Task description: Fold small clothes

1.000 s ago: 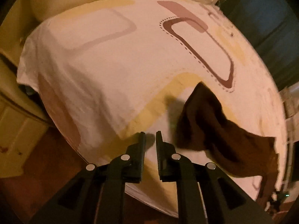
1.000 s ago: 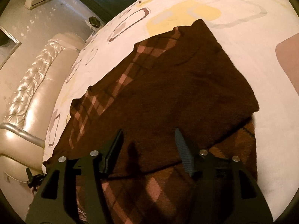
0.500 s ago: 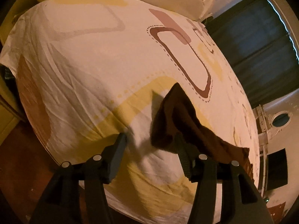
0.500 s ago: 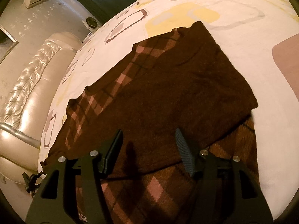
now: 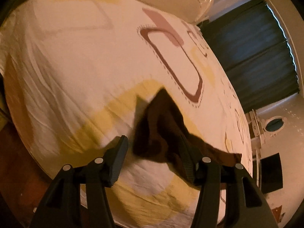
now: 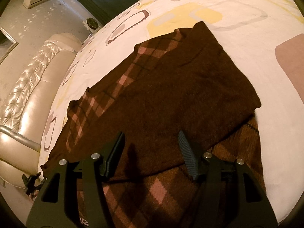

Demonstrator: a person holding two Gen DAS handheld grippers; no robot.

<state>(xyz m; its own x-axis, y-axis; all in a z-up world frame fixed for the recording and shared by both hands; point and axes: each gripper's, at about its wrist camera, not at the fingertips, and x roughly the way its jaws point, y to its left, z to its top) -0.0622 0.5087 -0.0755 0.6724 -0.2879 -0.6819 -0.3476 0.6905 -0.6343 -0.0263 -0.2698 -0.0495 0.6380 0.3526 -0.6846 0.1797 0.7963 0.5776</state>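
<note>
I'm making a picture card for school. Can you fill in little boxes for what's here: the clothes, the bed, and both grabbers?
garment: brown plaid sweater, partly folded, plain side over checks
surface: patterned bedsheet, cream with yellow and brown shapes
left gripper: open, nearing the sweater's raised corner
right gripper: open, above the sweater, holding nothing
background: dark curtain, tufted headboard

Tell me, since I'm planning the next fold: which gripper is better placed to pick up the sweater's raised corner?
Left. The left gripper is open with the brown sweater's raised corner right between its fingers. The right gripper, also open, hangs over the flat middle of the sweater, with no edge between its fingers to pinch.
</note>
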